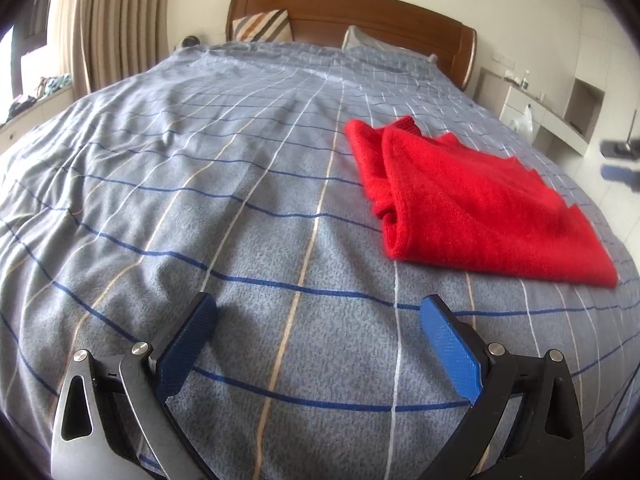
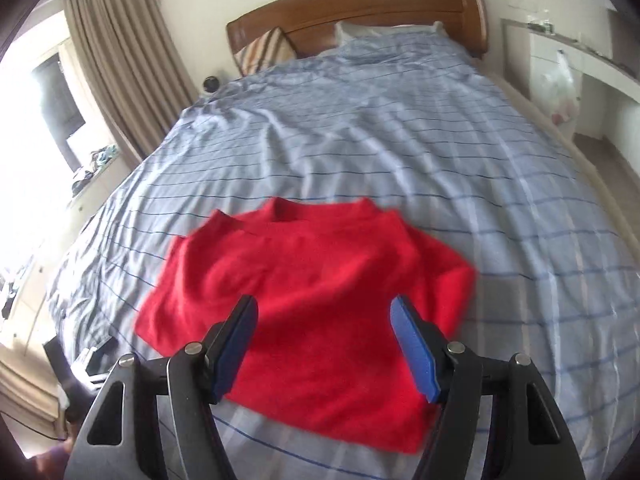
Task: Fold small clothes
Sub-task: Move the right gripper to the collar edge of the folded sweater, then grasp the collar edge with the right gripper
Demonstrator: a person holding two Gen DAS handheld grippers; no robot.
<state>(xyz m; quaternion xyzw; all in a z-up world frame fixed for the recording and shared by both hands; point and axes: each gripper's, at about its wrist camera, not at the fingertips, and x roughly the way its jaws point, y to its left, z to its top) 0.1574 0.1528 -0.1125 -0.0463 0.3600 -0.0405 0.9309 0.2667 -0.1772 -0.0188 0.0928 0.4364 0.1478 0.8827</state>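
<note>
A red knit sweater (image 1: pixel 468 200) lies folded on the grey-blue checked bedspread (image 1: pixel 200 200), to the right in the left wrist view. My left gripper (image 1: pixel 318 312) is open and empty, low over bare bedspread, left of and nearer than the sweater. In the right wrist view the sweater (image 2: pixel 316 280) lies flat with its collar pointing toward the headboard and sleeves tucked in. My right gripper (image 2: pixel 324 312) is open and empty, held above the sweater's near half; I cannot tell if it touches the fabric.
A wooden headboard (image 1: pixel 360 12) with a striped cushion (image 1: pixel 262 26) and pillow stands at the far end. Curtains (image 1: pixel 108 28) and a window ledge are left. White shelves (image 1: pixel 560 112) with a plastic bag stand right of the bed.
</note>
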